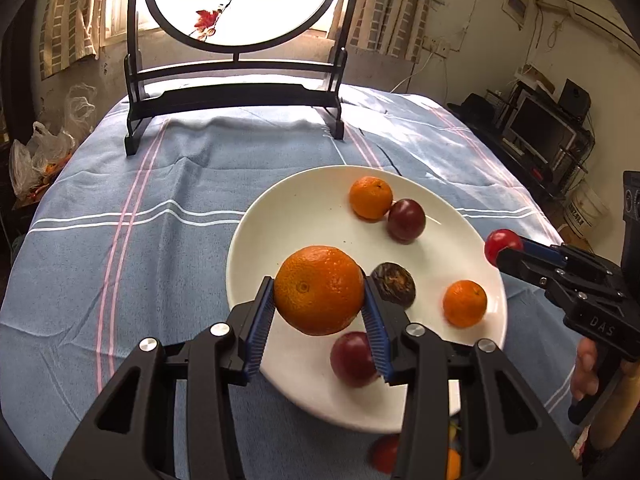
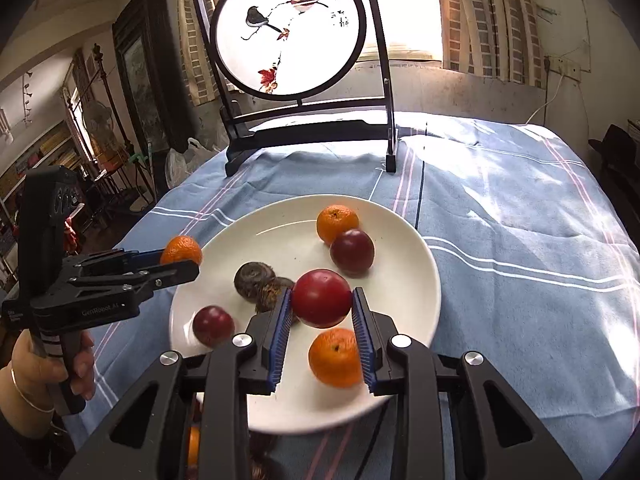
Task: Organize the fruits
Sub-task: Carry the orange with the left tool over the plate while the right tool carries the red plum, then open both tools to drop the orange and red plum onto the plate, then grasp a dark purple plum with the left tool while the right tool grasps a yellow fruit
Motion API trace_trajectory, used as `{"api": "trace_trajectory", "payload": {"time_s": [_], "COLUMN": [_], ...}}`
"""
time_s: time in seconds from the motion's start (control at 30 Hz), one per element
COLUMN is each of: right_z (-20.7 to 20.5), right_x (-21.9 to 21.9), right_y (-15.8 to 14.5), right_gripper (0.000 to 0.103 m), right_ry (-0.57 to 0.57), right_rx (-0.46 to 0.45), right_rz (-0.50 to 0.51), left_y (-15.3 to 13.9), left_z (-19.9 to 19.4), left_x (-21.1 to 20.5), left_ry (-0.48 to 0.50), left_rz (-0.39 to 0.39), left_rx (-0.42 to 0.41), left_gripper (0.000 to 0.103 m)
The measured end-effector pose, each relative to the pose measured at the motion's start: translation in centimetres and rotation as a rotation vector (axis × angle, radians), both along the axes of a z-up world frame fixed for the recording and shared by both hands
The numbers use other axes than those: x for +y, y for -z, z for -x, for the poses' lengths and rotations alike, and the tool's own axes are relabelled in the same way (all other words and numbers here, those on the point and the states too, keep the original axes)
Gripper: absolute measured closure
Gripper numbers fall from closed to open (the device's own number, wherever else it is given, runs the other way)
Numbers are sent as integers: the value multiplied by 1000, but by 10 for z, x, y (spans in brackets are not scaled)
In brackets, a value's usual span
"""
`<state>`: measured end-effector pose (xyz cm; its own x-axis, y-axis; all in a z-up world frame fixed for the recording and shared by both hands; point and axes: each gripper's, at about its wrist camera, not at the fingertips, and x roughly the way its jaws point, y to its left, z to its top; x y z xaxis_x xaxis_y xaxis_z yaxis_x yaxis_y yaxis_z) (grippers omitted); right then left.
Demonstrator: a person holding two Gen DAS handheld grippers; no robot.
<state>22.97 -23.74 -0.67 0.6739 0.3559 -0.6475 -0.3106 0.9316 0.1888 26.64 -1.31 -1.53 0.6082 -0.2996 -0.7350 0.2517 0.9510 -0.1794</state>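
Observation:
A white plate (image 1: pixel 280 216) (image 2: pixel 404 280) lies on the blue cloth. My left gripper (image 1: pixel 319 300) (image 2: pixel 182 258) is shut on a large orange (image 1: pixel 319 290) (image 2: pixel 182 250) and holds it above the plate's left rim. My right gripper (image 2: pixel 322 300) (image 1: pixel 502 248) is shut on a red fruit (image 2: pixel 321 298) (image 1: pixel 502 242) above the plate's near side. On the plate lie two small oranges (image 1: pixel 371 197) (image 1: pixel 465 303), two dark red fruits (image 1: pixel 406 220) (image 1: pixel 352 358) and a brown wrinkled fruit (image 1: pixel 394 284).
A black-framed round screen (image 1: pixel 236 40) (image 2: pixel 296 64) stands at the table's far side. The blue striped tablecloth (image 1: pixel 140 240) covers the table. More fruit (image 1: pixel 384 454) shows below the plate's near rim. Plastic bags (image 1: pixel 36 160) lie left of the table.

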Motion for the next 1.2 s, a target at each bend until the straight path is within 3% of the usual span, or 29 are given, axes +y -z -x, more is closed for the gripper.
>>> {"api": "trace_trajectory", "payload": {"time_s": [0.03, 0.07, 0.17, 0.23, 0.37, 0.5, 0.6, 0.73, 0.9, 1.0, 1.2], "right_z": [-7, -10, 0, 16, 66, 124, 168, 204, 208, 201, 206], "right_x": [1, 0, -2, -3, -7, -4, 11, 29, 40, 43, 28], "right_y": [3, 4, 4, 3, 5, 13, 24, 38, 48, 52, 47], "right_gripper": [56, 52, 52, 52, 52, 52, 52, 52, 52, 65, 66], "right_ry": [6, 21, 15, 5, -37, -115, -211, -250, -255, -238, -201], "right_rx": [6, 8, -1, -2, -9, 12, 33, 41, 71, 72, 60], "right_rz": [-12, -25, -60, -48, -13, 14, 34, 74, 58, 50, 5], "left_y": [3, 5, 1, -5, -13, -5, 6, 20, 32, 35, 36], "left_z": [-6, -10, 1, 21, 79, 137, 171, 205, 226, 230, 237], "left_x": [0, 2, 5, 4, 3, 1, 1, 1, -4, -7, -29], "left_ry": [-4, -13, -15, 4, 56, 123, 140, 142, 159, 161, 205], "left_rz": [16, 32, 58, 35, -25, -84, -110, -136, -163, -158, -208], "left_rx": [21, 33, 16, -14, -89, -96, -91, -93, -84, -77, -102], "left_gripper": [44, 32, 30, 30, 18, 18, 18, 18, 18, 18, 18]}}
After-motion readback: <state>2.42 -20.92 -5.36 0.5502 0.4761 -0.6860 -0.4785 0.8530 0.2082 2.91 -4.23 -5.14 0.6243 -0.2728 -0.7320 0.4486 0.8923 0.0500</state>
